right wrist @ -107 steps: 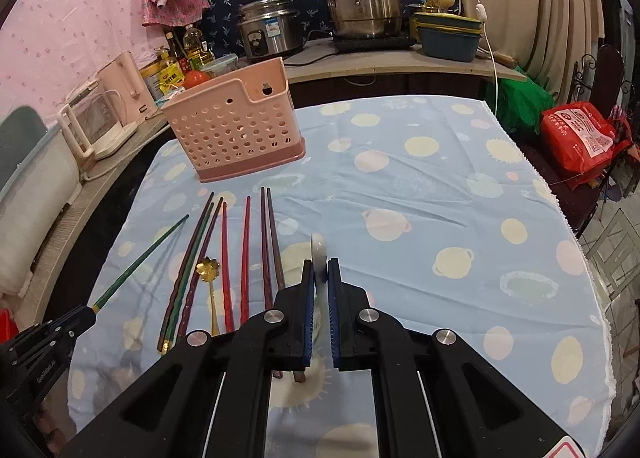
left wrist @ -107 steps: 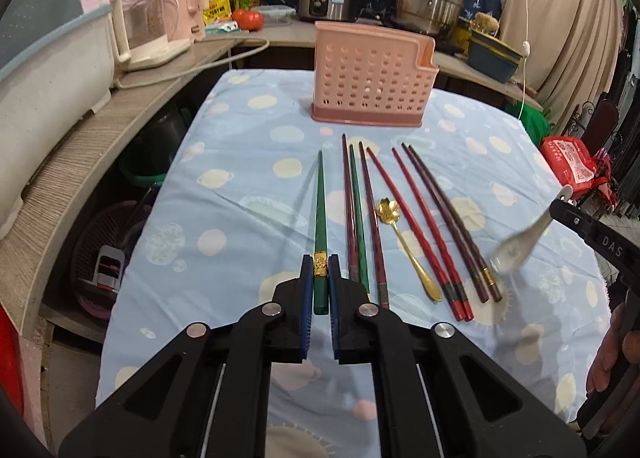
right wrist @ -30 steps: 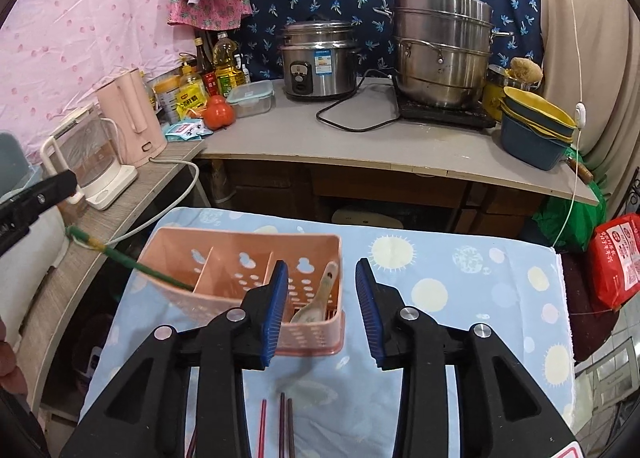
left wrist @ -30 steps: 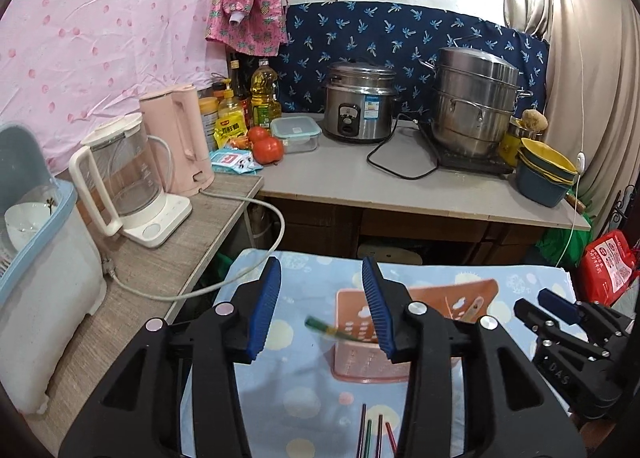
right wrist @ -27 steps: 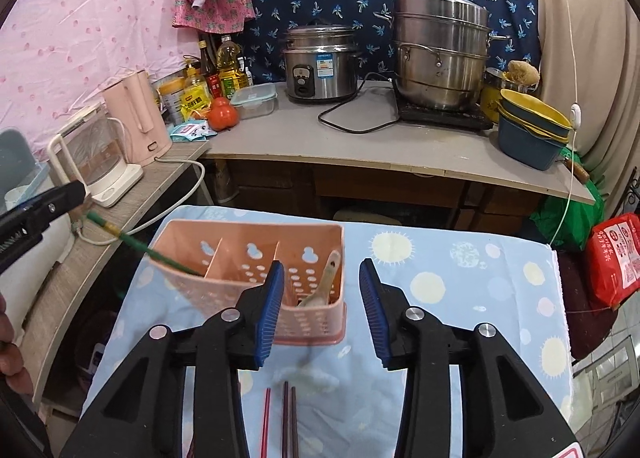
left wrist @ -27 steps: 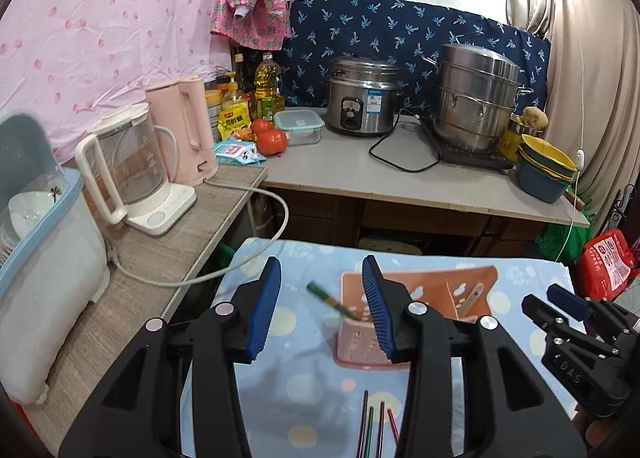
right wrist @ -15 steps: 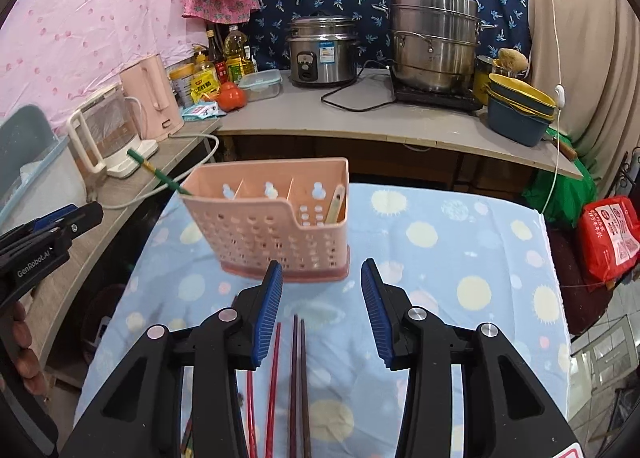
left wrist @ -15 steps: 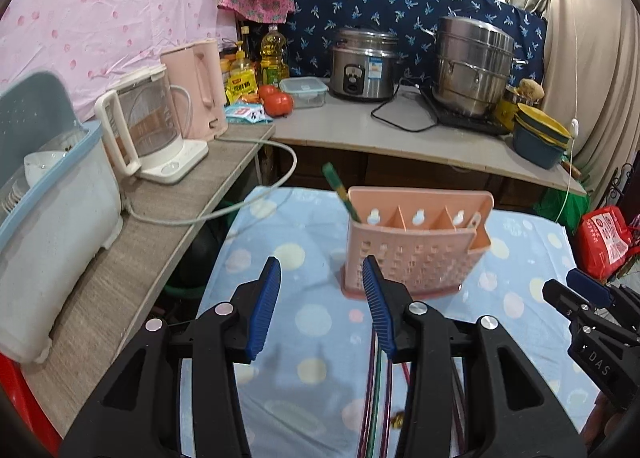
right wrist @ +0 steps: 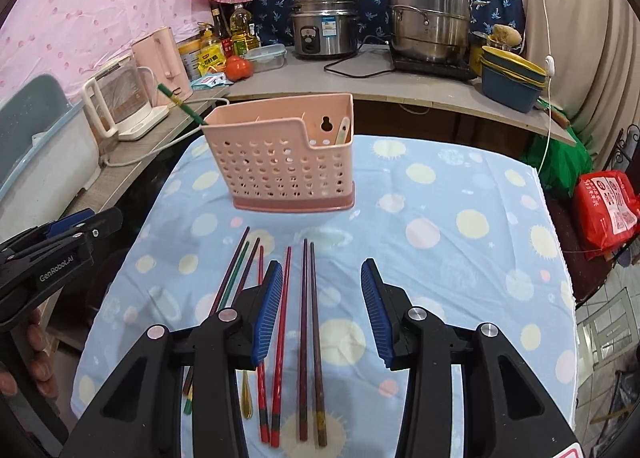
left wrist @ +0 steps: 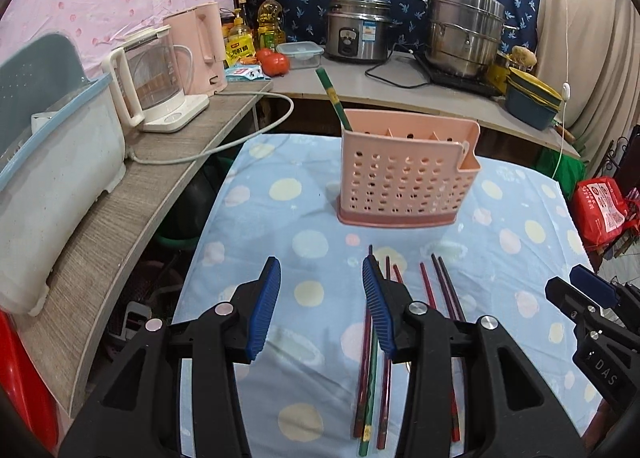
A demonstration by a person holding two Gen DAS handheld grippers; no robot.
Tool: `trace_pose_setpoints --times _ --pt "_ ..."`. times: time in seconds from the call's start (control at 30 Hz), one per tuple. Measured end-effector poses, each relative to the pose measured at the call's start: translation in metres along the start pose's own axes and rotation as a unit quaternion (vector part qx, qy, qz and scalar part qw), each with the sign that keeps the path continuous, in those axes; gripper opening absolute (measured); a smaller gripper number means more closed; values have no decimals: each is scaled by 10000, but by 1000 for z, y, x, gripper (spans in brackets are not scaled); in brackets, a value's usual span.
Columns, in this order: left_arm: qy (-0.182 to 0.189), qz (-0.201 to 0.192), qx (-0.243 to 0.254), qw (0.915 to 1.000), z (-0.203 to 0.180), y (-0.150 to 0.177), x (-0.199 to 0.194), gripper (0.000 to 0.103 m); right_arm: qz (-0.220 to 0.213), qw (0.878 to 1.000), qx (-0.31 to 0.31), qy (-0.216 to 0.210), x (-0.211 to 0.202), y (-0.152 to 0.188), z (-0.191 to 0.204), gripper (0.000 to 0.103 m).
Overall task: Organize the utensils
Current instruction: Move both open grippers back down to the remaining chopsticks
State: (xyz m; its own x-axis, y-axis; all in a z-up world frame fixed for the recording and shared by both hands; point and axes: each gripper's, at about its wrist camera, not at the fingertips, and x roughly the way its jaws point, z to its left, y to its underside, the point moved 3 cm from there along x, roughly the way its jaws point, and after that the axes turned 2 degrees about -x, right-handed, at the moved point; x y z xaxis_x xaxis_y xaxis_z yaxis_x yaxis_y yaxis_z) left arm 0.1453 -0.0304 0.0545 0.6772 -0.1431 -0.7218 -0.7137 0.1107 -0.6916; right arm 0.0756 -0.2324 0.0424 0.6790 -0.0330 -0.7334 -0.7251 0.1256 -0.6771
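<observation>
A pink perforated utensil caddy (left wrist: pixel 404 173) (right wrist: pixel 284 161) stands at the far end of the blue dotted tablecloth (right wrist: pixel 460 242). A green chopstick (left wrist: pixel 334 99) (right wrist: pixel 180 103) leans out of its left compartment. A white spoon (right wrist: pixel 342 131) sits in its right compartment. Several red, dark and green chopsticks (right wrist: pixel 308 322) (left wrist: pixel 370 362) and a gold spoon (right wrist: pixel 247 398) lie in a row on the cloth. My left gripper (left wrist: pixel 322 308) is open and empty above their left side. My right gripper (right wrist: pixel 320 314) is open and empty above the red and dark ones.
A kettle (left wrist: pixel 156 85) and a white bin (left wrist: pixel 52 161) sit on the wooden ledge at left. A rice cooker (left wrist: pixel 356 33), a steel steamer (left wrist: pixel 464 29) and stacked bowls (right wrist: pixel 510 81) stand on the back counter. A red bag (right wrist: pixel 608 209) lies off the table's right edge.
Both grippers pulled back from the caddy and lowered toward the row of chopsticks, jaws still open. The green chopstick and white spoon stay in the caddy.
</observation>
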Motion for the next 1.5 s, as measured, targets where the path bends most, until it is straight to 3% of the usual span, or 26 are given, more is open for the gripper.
trace_pose_setpoints --times 0.47,0.9,1.17,1.5 --pt "-28 212 82 9997 -2 43 -11 41 252 9997 12 -29 -12 46 7 40" --pt "101 887 153 9959 0 110 21 40 700 9973 188 68 2 100 -5 40" --pt "-19 1114 235 9935 1 131 39 40 846 9961 239 103 9 110 -11 40" --pt "212 1288 246 9911 -9 136 53 40 947 9952 241 83 19 112 -9 40"
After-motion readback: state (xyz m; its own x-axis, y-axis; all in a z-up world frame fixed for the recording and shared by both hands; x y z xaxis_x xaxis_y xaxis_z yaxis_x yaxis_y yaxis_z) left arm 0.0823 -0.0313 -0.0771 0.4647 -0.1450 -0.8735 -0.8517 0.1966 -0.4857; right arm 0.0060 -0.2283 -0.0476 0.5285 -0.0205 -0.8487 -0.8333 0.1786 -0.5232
